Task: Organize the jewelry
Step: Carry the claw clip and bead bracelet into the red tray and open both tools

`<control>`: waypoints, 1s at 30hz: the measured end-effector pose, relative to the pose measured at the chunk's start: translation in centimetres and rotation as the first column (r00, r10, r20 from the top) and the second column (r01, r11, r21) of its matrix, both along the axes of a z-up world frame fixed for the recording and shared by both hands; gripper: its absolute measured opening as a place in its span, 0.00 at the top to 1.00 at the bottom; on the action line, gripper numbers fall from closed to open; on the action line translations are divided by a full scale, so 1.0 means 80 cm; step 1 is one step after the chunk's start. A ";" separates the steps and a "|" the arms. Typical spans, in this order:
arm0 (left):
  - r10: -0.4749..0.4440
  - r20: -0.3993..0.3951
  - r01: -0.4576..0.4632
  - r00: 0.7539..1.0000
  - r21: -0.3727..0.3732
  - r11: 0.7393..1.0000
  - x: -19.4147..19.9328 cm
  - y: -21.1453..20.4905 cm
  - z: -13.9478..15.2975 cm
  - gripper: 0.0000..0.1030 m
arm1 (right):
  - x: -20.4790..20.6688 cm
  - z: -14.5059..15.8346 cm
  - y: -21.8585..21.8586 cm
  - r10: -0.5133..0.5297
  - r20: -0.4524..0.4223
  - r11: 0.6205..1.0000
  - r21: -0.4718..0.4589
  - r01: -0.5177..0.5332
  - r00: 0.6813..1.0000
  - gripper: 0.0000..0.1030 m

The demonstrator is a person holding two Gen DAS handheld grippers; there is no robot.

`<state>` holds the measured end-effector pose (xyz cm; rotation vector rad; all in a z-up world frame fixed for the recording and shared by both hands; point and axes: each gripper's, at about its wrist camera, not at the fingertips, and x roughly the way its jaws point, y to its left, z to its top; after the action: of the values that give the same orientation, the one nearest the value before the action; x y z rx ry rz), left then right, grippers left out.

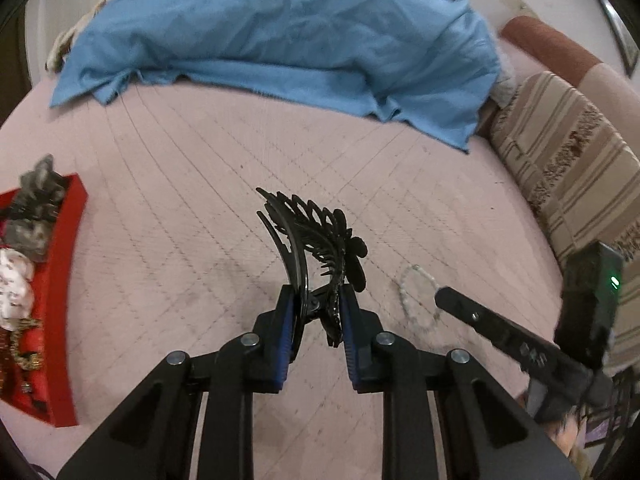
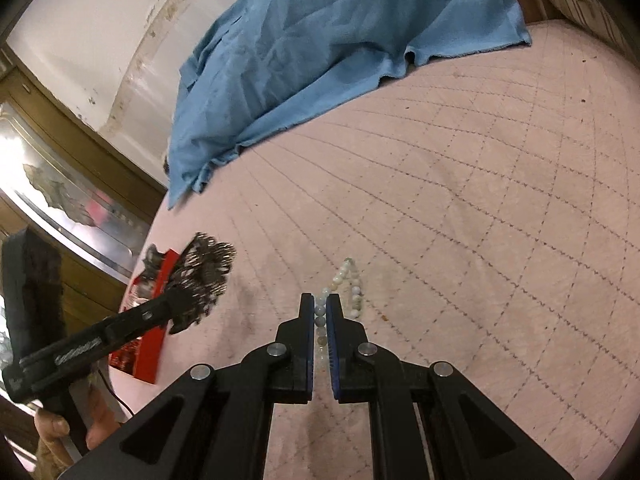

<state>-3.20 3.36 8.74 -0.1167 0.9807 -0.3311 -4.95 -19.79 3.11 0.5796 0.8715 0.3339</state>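
Note:
My left gripper [image 1: 318, 300] is shut on a black hair clip [image 1: 316, 240] and holds it above the pink quilted bed. In the right wrist view the clip [image 2: 202, 276] shows at the left, blurred, in front of the red box. My right gripper [image 2: 320, 304] is nearly shut, its blue pads on either side of one strand of a pale bead bracelet [image 2: 352, 284] that lies on the quilt. The bracelet also shows in the left wrist view [image 1: 416, 292], with the right gripper's finger [image 1: 472, 312] over it.
A red box [image 1: 66, 272] holding several trinkets and pouches lies at the left edge of the bed; it also shows in the right wrist view [image 2: 148, 352]. A blue cloth [image 1: 280, 32] lies at the far side. A striped cushion [image 1: 568, 160] lies at the right.

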 end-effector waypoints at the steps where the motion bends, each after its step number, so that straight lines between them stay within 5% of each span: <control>1: -0.003 0.014 0.003 1.000 0.002 1.000 -0.006 0.006 0.005 0.79 | -0.001 0.001 0.000 0.000 0.002 1.000 0.006 0.000 1.000 0.94; 20: 0.183 0.141 -0.190 0.973 0.044 0.981 -0.028 0.184 0.028 0.79 | -0.039 0.003 0.032 -0.041 -0.018 0.991 -0.124 0.039 0.999 0.94; 30: 0.289 0.173 -0.305 0.942 0.076 0.949 -0.013 0.271 0.030 0.79 | -0.034 0.044 0.112 0.075 0.014 0.983 -0.167 -0.072 0.997 0.94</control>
<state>-4.21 25.03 11.13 -0.1414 0.8049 -0.0107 -7.63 -10.80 6.64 0.3888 0.8929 0.3297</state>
